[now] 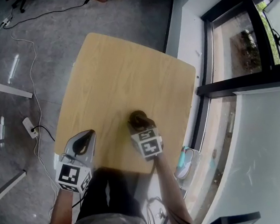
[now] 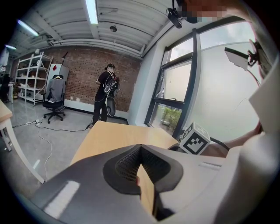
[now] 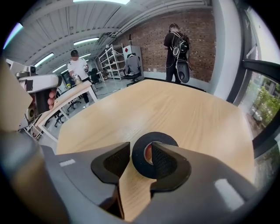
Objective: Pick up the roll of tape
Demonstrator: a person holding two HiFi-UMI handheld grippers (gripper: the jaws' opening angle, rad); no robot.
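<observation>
1. Tabletop [image 1: 120, 71]: pale wood-grain laminate, matte finish, squarish outline with rounded corners.
2. Roll of tape [image 3: 139, 161]: black, matte, a flat ring with an open core. Flat on the tabletop toward the near edge, a little right of the middle. In the head view, only a dark spot right at the tip of the right hand-held gripper [image 3: 141, 146].
3. Right hand-held gripper: jaws wide, astride the left wall of the roll, one jaw outside the ring and the other down inside the core. Thin gap visible between core wall and inner pad, so no squeeze on the roll.
4. Pads [image 3: 164, 159]: black, fine ribbed grid texture. Jaw bodies of smooth grey plastic with rounded contours.
5. Left hand-held gripper [image 2: 140, 148]: jaw tips together, nothing between them. Over the near left edge of the tabletop, well apart from the roll.
6. Marker cube [image 1: 147, 143] on the right hand-held gripper: white faces, black block-pattern squares, crisp edges. Same kind of cube on the left one. Patterns only, no legible lettering.
7. Floor [image 1: 8, 99]: grey, glossy, reflective. White power strip [image 1: 30, 127] beside the tabletop's left side.
</observation>
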